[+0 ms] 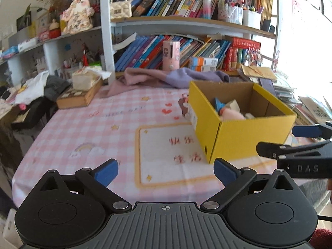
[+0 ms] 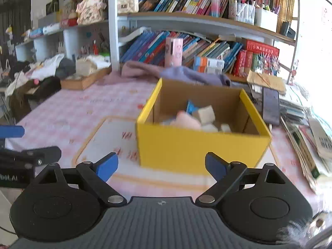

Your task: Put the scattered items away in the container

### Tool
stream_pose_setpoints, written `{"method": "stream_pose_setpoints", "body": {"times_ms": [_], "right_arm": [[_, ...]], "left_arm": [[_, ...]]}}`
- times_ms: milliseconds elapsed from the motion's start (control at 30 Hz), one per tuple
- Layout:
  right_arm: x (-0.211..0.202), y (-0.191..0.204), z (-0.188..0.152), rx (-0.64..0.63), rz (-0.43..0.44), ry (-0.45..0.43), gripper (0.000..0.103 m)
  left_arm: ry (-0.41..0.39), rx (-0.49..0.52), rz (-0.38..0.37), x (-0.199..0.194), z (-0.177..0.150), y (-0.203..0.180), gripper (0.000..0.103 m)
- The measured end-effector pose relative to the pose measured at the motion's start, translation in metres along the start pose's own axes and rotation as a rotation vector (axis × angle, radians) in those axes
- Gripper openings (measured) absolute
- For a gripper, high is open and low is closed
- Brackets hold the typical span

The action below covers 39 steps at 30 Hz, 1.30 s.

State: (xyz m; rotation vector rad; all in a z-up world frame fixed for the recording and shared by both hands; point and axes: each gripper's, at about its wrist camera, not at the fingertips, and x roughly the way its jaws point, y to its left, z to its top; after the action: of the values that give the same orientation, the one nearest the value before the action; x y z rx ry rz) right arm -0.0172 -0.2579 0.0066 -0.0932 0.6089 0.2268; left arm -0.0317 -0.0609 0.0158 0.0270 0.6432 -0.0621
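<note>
Left gripper (image 1: 166, 171) spread wide, blue pads far apart, nothing between them; held low at 6 o'clock over the pink checked tablecloth (image 1: 83, 124). Right gripper (image 2: 161, 168) likewise gaping, empty, at 6 o'clock of its own view, just short of the near wall of the yellow box (image 2: 197, 145); also seen from the side at 3 o'clock in the left wrist view, beside the box's right corner.

Yellow box (image 1: 244, 137) standing upright on the tablecloth, open-topped, at 2 o'clock from the left gripper, dead ahead at 12 o'clock of the right one. Inside, jumbled together: pale blocks (image 2: 205, 114), a pink soft item (image 2: 186, 120), a blue piece (image 2: 191, 106); blurred, so no finer detail.

Beyond the box at 12 o'clock, a purple cloth (image 2: 186, 74) heaped against the bookshelf (image 2: 186, 20); at 3 o'clock, stacked papers (image 2: 300, 124) beside the box; at 10 o'clock, a wooden tray (image 1: 78, 97).
</note>
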Motion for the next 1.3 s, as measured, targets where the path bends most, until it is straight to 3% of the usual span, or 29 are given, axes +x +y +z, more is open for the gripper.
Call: {"method": "stream_pose_setpoints", "body": {"times_ms": [467,1300], "right_arm": [[-0.044,0.039,-0.054,0.042,-0.059,0.067,0.095],[-0.042,0.06,-0.048,-0.01,-0.057,0.09,0.098]], "left_arm": [[0.089,0.022,-0.026,-0.034,-0.048,0.018,0.103],[0.103,0.022,-0.034,-0.036,-0.053,0.032,0.103]]}}
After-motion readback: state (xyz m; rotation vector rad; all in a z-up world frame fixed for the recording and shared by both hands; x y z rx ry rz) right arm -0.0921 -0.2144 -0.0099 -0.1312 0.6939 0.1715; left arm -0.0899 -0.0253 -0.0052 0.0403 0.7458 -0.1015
